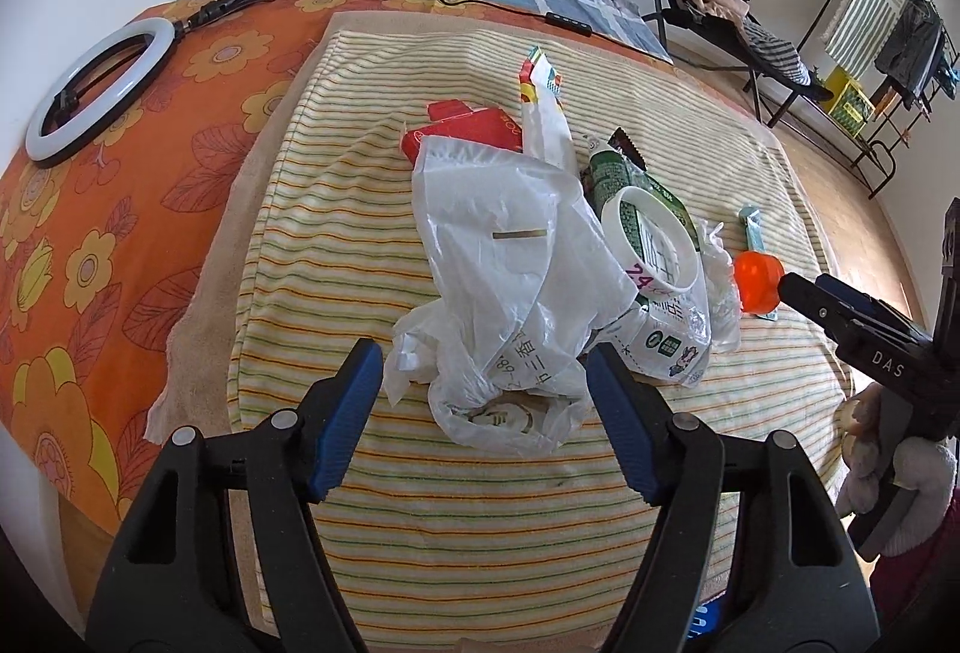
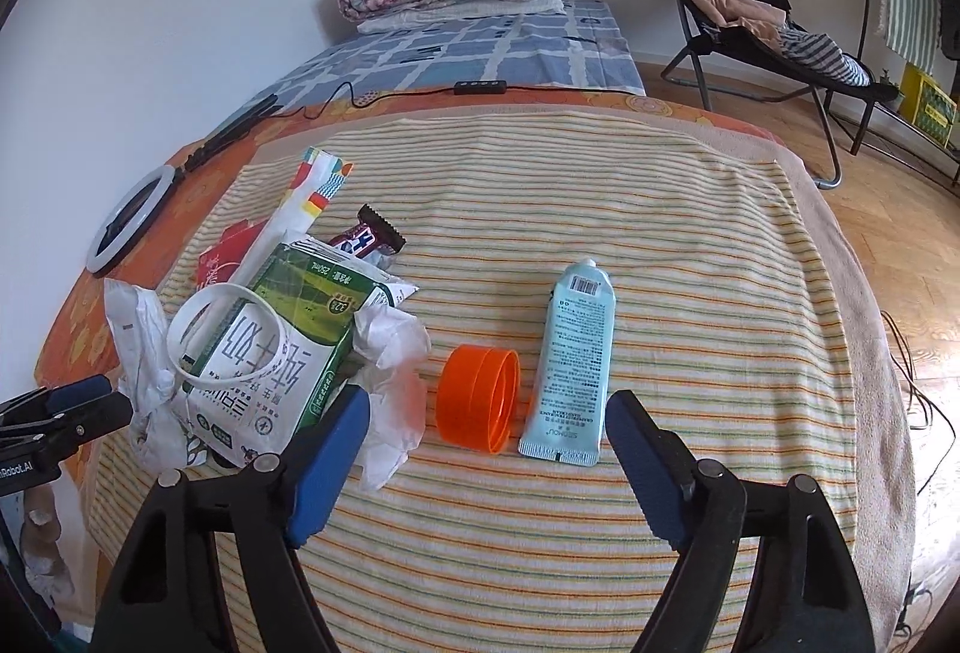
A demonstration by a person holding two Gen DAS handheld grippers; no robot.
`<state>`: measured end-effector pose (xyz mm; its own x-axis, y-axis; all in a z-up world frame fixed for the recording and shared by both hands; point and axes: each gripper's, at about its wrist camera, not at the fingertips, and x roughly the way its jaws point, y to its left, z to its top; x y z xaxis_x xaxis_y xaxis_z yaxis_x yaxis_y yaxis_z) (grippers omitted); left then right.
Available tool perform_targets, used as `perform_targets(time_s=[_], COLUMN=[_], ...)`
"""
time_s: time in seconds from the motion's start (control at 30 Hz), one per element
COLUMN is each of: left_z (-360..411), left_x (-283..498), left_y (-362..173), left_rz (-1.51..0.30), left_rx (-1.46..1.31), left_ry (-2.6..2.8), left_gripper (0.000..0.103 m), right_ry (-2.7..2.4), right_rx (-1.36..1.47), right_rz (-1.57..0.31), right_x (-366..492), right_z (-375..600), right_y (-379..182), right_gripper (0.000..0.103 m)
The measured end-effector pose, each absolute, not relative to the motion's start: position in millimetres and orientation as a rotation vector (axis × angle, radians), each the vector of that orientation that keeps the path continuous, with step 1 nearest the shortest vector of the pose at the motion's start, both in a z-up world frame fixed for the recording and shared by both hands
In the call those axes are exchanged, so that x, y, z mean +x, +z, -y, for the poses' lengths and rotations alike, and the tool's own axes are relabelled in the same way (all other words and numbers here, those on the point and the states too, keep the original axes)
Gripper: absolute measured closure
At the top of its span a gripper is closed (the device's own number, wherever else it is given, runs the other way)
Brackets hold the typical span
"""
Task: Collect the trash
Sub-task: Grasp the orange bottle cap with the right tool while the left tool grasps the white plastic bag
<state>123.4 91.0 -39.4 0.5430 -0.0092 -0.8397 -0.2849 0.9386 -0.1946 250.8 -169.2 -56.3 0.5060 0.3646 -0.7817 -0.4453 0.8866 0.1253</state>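
- Trash lies heaped at frame centre on a striped towel (image 1: 480, 533): a white plastic bag (image 1: 498, 257), a green milk carton (image 2: 282, 353) under a white ring (image 2: 225, 335), and a red box (image 1: 462, 131).
- Left gripper (image 1: 483, 413) hovers low in frame, jaws apart around the bag's lower end.
- Right gripper (image 2: 480, 467) is spread wide; an orange cap (image 2: 477, 395) and a pale blue tube (image 2: 570, 359) lie just beyond its tips.

One orange cap (image 2: 477, 398), one tube (image 2: 570, 362), one carton (image 2: 270, 353).
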Motion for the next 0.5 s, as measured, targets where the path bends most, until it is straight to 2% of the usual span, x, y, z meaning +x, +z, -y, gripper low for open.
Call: perform_targets(time_s=[0.07,0.13,0.2,0.27,0.43,0.47,0.5], left_z=[-90.6,-91.4,-93.0,-95.7,-99.1,-100.5,-101.9], left_x=[129.6,134.1,135.5,134.3,130.5,129.7,129.1], left_y=[-43.2,-48.3,-51.1,-51.0,-47.8,-48.0,-48.2], left_rz=[-0.996,-1.01,-1.011,-1.004,-0.989,-0.987,-0.986], left_rx=[-0.324,-0.332,-0.332,-0.34,-0.329,-0.334,-0.34], left_ry=[0.168,0.176,0.195,0.201,0.205,0.208,0.212], left_gripper=[0.03,0.041,0.045,0.052,0.076,0.079,0.087], right_ry=[0.481,0.478,0.476,0.475,0.477,0.481,0.489], right_rx=[-0.095,-0.093,-0.092,-0.1,-0.097,-0.095,-0.09], right_rz=[-0.926,-0.936,-0.946,-0.96,-0.973,-0.973,-0.975], right_x=[256.3,260.5,263.7,266.1,268.8,269.6,269.6], right_z=[168.0,167.0,166.8,166.5,169.5,169.9,170.1], right_y=[-59.8,-63.6,-68.9,-74.7,-81.3,-81.6,-81.8], right_gripper=[0.022,0.024,0.027,0.034,0.044,0.05,0.058])
